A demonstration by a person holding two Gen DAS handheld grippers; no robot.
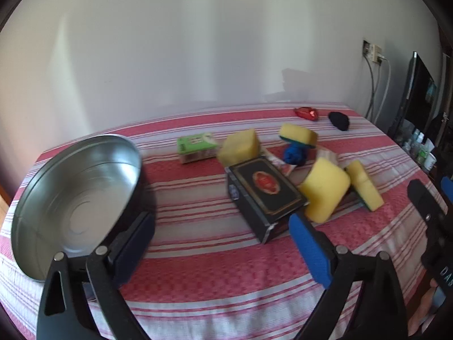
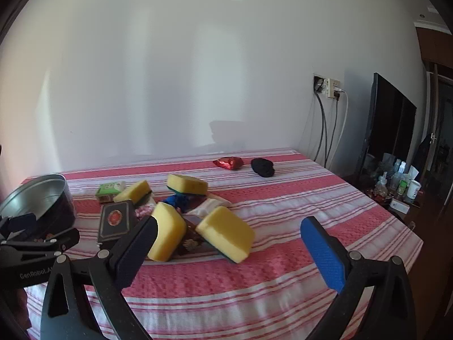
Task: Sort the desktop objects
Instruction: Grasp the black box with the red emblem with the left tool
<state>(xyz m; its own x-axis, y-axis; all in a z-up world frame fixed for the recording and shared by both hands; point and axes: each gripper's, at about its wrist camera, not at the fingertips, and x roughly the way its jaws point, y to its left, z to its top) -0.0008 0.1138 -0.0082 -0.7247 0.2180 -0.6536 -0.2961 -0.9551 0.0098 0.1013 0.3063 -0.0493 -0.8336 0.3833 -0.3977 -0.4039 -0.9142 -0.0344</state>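
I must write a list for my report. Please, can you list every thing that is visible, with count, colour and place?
sponges: four, yellow, in the central pile
black box: one, red emblem, left of pile
green box: one, behind the pile
blue item: one, middle of pile
metal tin: one, silver, left
red wrapper: one, far side
black item: one, beside the wrapper
bedcover: red-white stripes
monitor: one, black, right
left tongs: open, empty
right tongs: open, empty
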